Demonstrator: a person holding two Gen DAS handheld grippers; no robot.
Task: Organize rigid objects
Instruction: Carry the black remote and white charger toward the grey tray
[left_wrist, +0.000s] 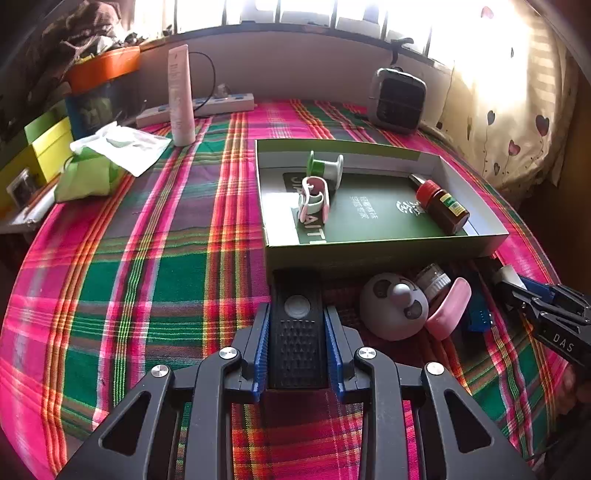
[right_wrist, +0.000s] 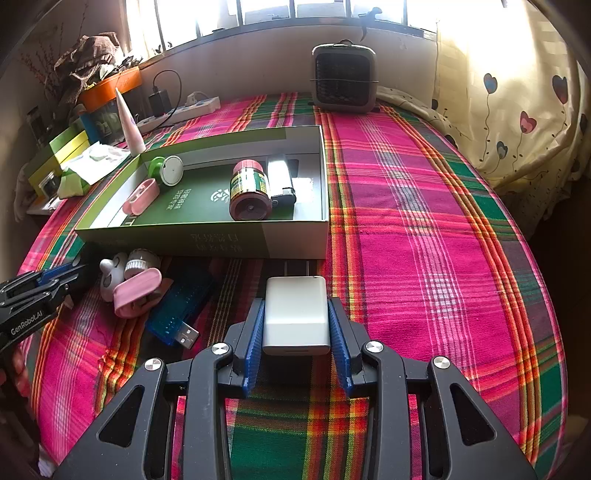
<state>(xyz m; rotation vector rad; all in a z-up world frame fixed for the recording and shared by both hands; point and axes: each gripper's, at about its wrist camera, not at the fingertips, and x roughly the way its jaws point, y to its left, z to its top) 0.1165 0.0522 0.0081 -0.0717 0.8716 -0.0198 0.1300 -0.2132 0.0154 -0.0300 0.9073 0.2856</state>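
Note:
My left gripper (left_wrist: 295, 314) is shut on a black remote-like device (left_wrist: 297, 332), just in front of the green box (left_wrist: 369, 254). My right gripper (right_wrist: 295, 306) is shut on a white charger block (right_wrist: 296, 314) near the box's front wall (right_wrist: 207, 245). Inside the box lie a brown bottle with a red cap (left_wrist: 441, 206), a green and white spool (left_wrist: 325, 168), a pink and white clip (left_wrist: 314, 199) and a white lighter (right_wrist: 280, 177). In front of the box lie a round grey panda gadget (left_wrist: 391, 310), a pink case (left_wrist: 448, 308) and a blue USB device (right_wrist: 177, 306).
A plaid cloth (left_wrist: 147, 277) covers the table. A small heater (right_wrist: 343, 79) stands at the back. A white tube (left_wrist: 181, 96), a power strip (left_wrist: 199, 109), tissues (left_wrist: 122, 147) and coloured boxes (left_wrist: 51, 147) sit at the left back. A curtain (right_wrist: 517, 110) hangs at the right.

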